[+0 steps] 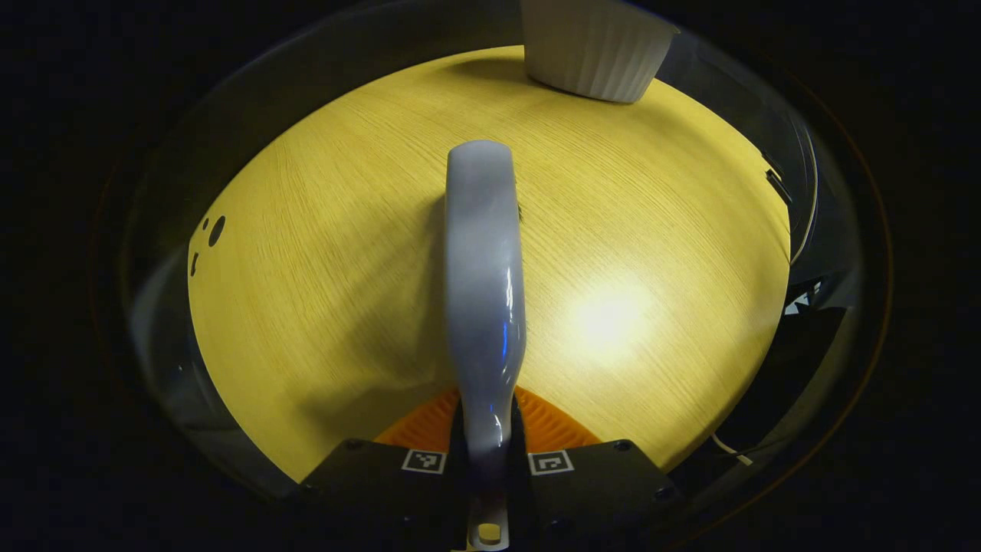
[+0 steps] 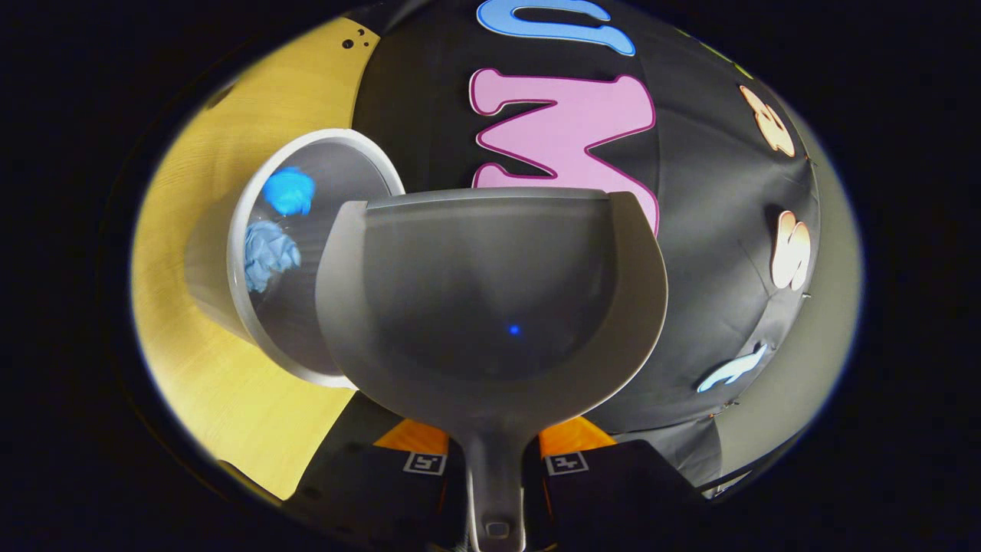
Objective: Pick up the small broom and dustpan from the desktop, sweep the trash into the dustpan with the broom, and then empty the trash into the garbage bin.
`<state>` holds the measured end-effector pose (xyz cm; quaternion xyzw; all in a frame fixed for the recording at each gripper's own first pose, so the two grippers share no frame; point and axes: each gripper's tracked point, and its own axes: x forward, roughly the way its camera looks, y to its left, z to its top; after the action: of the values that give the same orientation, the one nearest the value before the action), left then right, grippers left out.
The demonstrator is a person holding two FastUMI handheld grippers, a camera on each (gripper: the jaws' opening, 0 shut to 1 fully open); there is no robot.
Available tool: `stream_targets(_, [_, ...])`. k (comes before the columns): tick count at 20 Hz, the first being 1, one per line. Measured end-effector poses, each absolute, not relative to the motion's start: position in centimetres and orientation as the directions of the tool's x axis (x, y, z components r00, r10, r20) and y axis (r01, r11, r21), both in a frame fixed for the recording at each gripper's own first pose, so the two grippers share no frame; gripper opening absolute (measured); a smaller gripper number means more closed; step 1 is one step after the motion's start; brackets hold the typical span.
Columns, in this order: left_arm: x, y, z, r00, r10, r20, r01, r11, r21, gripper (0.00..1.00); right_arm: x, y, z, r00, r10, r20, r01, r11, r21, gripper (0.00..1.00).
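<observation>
Clamped in your right claw (image 2: 494, 460), the dustpan (image 2: 490, 307) looks empty, blue trash (image 2: 272, 249) already lies in the bin (image 2: 322, 146) ahead-left, and your left claw (image 1: 487, 460) grips the broom (image 1: 483, 291) over the table (image 1: 651, 230), so little remains.

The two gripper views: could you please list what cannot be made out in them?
- Left gripper view: the broom shows its handle; the bristles cannot be made out.
- Left gripper view: the bin is cut off by the top edge.
- Right gripper view: the dustpan hides part of the bin's inside.
</observation>
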<state>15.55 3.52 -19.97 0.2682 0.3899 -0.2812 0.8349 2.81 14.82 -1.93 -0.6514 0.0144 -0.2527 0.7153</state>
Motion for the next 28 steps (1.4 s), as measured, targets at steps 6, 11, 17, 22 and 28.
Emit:
stream_targets(6, [15.8, 3.7, -19.9, 0.548, -0.250, -0.799, 0.683, 0.685, 0.254, 0.24, 2.7, 11.9, -2.9, 0.865, -0.484, 0.133, 0.309, 0.305, -0.901, 0.32])
stream_targets(11, [15.5, 3.5, -19.9, 0.539, -0.263, -0.800, 0.674, 0.705, 0.222, 0.25, 1.8, 13.7, -4.0, 0.915, -0.399, -0.052, 0.278, 0.720, -0.636, 0.32])
stream_targets(17, [15.4, 3.4, -20.0, 0.540, -0.260, -0.800, 0.663, 0.717, 0.215, 0.25, 0.8, 19.1, -4.3, 0.978, -0.173, -0.112, 0.142, 0.959, -0.244, 0.32])
stream_targets(22, [15.3, 3.3, -20.0, 0.541, -0.258, -0.801, 0.658, 0.723, 0.211, 0.24, 0.3, 22.6, -6.0, 0.984, -0.020, -0.179, -0.016, 0.980, -0.196, 0.32])
stream_targets(28, [15.2, 3.3, -19.9, 0.539, -0.253, -0.804, 0.653, 0.727, 0.210, 0.25, 0.6, 24.0, -12.5, 0.928, 0.097, -0.359, -0.166, 0.972, -0.168, 0.36])
